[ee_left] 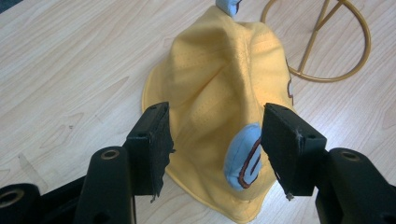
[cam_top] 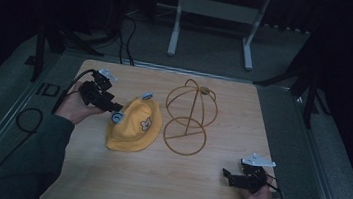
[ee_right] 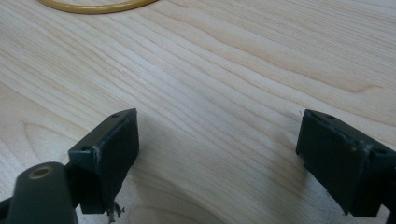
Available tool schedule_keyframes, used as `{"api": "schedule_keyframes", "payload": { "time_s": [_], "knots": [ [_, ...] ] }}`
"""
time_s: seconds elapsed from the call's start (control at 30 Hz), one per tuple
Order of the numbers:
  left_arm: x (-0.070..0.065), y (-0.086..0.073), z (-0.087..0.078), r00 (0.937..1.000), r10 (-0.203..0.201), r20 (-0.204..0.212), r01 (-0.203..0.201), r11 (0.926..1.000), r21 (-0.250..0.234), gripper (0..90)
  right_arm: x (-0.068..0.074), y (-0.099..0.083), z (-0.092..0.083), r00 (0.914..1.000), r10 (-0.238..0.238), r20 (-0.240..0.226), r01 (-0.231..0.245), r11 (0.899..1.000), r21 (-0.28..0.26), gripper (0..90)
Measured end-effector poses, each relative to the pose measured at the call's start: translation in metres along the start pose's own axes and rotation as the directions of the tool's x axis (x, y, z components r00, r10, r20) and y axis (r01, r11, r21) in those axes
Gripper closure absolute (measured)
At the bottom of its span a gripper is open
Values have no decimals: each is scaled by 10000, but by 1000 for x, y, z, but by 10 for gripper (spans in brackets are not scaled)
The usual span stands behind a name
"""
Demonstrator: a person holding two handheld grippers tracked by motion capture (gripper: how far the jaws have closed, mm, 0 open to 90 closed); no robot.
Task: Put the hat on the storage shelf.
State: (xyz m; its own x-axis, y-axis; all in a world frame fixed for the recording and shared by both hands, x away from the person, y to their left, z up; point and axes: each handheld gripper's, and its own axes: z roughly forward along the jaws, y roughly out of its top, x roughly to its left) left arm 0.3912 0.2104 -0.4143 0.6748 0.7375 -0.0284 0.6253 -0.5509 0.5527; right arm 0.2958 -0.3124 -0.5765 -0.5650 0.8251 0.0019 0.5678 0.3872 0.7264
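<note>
Here, yellow hat [cam_top: 134,126] flat on wooden surface [cam_top: 154,187] beside wire stand [cam_top: 190,116], left tool [cam_top: 113,106] spread wide around its blue ear [ee_left: 243,156], gripping nothing, right tool [cam_top: 228,177] wide open, empty.

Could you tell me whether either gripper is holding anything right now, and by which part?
Nothing is held: the left gripper stands open around the yellow hat's edge, and the right gripper is open.
</note>
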Motion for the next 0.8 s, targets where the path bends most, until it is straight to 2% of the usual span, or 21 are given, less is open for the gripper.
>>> {"api": "schedule_keyframes", "payload": {
  "time_s": [0.43, 0.63, 0.8],
  "knots": [
    [0, 4, -10, 9993, 376, -55, -375, 9991, 179, 440, 0, 0, 0, 10000, 3, 2, -3, 10000, 4, 131],
    [-2, 4, -10, 9994, 329, -44, -327, 9989, 333, 450, 0, 0, 0, 10000, -2, 2, 2, 10000, 0, 130],
    [-6, 7, -7, 9993, 350, 119, -355, 9985, 405, 451, 0, 0, 0, 10000, -1, 2, 1, 10000, 1, 131]
  ]
}}
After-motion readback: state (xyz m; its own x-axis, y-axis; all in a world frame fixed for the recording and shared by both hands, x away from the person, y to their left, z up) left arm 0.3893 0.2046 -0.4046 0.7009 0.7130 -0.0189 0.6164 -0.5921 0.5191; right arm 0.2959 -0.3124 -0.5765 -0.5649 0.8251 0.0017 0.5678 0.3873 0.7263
